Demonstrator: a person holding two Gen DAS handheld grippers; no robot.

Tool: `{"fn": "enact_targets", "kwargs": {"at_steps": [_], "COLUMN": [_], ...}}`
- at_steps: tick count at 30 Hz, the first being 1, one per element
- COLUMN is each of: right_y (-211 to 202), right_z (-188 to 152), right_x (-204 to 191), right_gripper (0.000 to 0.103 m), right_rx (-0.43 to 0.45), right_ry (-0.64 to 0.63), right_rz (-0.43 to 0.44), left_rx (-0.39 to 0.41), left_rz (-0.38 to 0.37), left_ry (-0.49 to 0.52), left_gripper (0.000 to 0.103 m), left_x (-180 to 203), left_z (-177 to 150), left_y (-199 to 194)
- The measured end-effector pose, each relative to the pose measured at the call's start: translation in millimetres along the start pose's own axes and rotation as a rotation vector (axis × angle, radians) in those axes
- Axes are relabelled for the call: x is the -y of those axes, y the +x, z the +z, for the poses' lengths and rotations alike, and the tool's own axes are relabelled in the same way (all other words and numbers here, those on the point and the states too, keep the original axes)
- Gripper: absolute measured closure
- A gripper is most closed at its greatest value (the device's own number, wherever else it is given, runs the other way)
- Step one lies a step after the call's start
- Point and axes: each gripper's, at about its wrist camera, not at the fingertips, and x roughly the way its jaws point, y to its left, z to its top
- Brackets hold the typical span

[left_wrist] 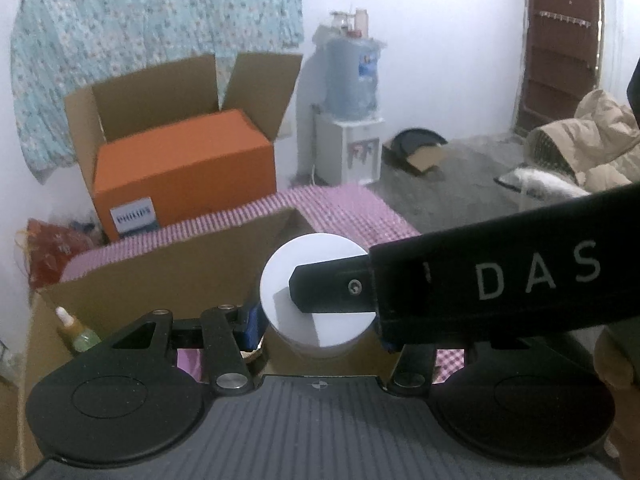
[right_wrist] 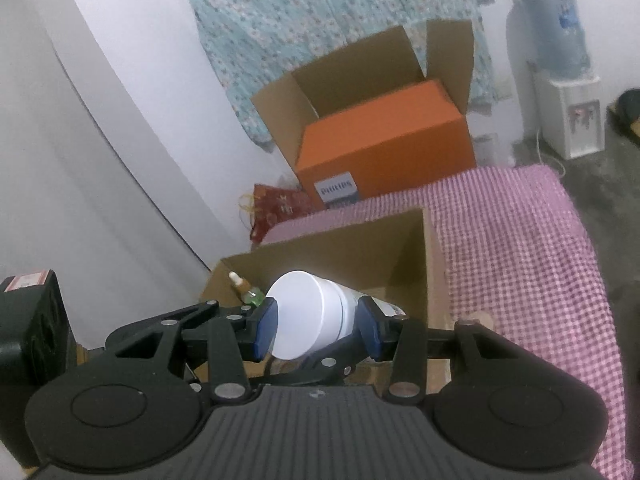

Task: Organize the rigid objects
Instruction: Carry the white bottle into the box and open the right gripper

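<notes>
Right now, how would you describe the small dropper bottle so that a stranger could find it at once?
Find the pink checked cloth, then the open brown cardboard box standing on it. In the box's left corner leans the dropper bottle, beside the white jar held by the right gripper. Only it is slim, amber-green, with a white tip.

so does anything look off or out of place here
One thing: both grippers close on the same white jar above the cardboard box. The right gripper holds it tilted sideways, not upright; the left gripper flanks it too.
</notes>
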Motion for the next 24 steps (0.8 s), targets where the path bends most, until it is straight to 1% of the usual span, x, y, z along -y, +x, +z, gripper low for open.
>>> {"fn": "enact_targets", "kwargs": {"at_steps": [4, 7, 14, 20, 22, 24], "right_y": [13.5, 19.5, 33.9, 46.7, 49.6, 51.0], "right_z": [0.9, -0.4, -5.4, -11.7, -13.2, -13.0], "right_x": [10.7, 15.5, 24.0, 33.4, 35.4, 34.2], "right_gripper": [0.056, 0.056, 0.056, 0.056, 0.056, 0.056], "right_rx": [-0.036, -0.049, -0.089, -0.137, -0.146, -0.151], "right_ry": [0.021, 0.026, 0.046, 0.071, 0.074, 0.071], "right_rz": [-0.004, -0.010, -0.016, -0.016, -0.007, -0.006], "left_rx": [-0.043, -0.065, -0.124, -0.189, -0.201, -0.209], "left_rz": [-0.034, -0.046, -0.045, -0.033, -0.024, -0.032], "left_ry": [-0.034, -0.044, -0.062, -0.044, -0.040, -0.045], "left_gripper": [0.050, 0.050, 0.050, 0.050, 0.050, 0.049], "left_x": [-7.7, -10.0, -12.5, -10.3, -9.4, -10.2], "left_z": [-0.6, -2.5, -5.1, -11.6, -12.0, -11.4], "left_y": [13.2, 21.1, 38.4, 50.0, 51.4, 51.9]}}
